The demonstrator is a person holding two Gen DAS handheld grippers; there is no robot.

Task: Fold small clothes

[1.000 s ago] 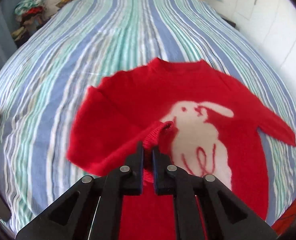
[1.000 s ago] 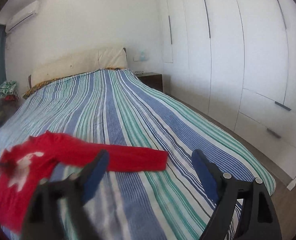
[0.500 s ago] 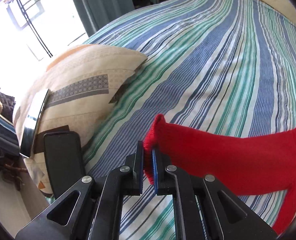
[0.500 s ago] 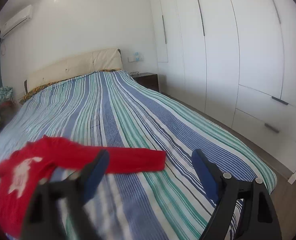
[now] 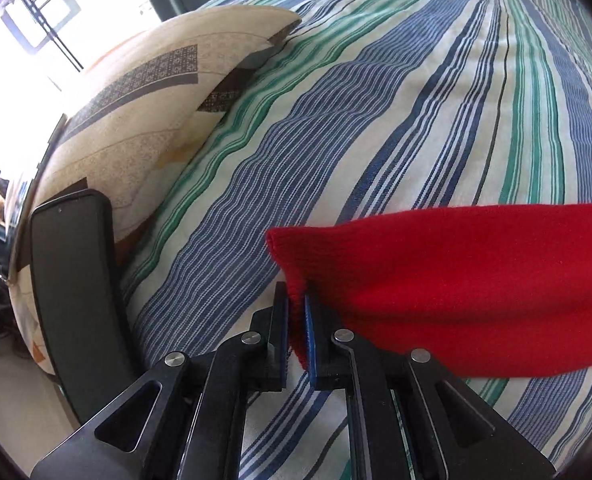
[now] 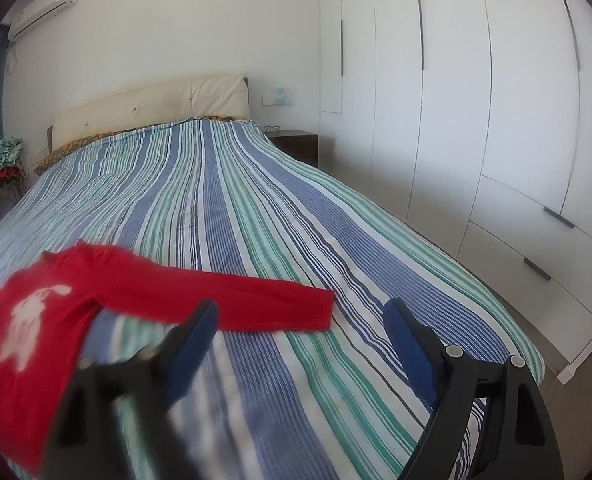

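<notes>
A red sweater [image 6: 136,280] with a white rabbit on its front lies on the striped bed [image 6: 256,200]. Its right sleeve [image 6: 280,304] is stretched flat toward the wardrobe side. In the left wrist view the other sleeve [image 5: 456,280] runs in from the right, just above the sheet. My left gripper [image 5: 295,296] pinches that sleeve's cuff; its jaws are opening slightly with the cuff still between the pads. My right gripper [image 6: 300,306] hovers open over the flat sleeve's end and holds nothing.
A cream patterned pillow [image 5: 144,92] lies at the bed's left edge, with a flat black object [image 5: 72,300] leaning beside it. White wardrobe doors [image 6: 456,120] line the right wall, with a dark nightstand [image 6: 296,144] by the headboard. A clothes pile [image 6: 4,160] sits far left.
My left gripper has swung with the cuff from over the sweater's front out to the bed's left side and down toward the sheet. The right gripper has stayed put.
</notes>
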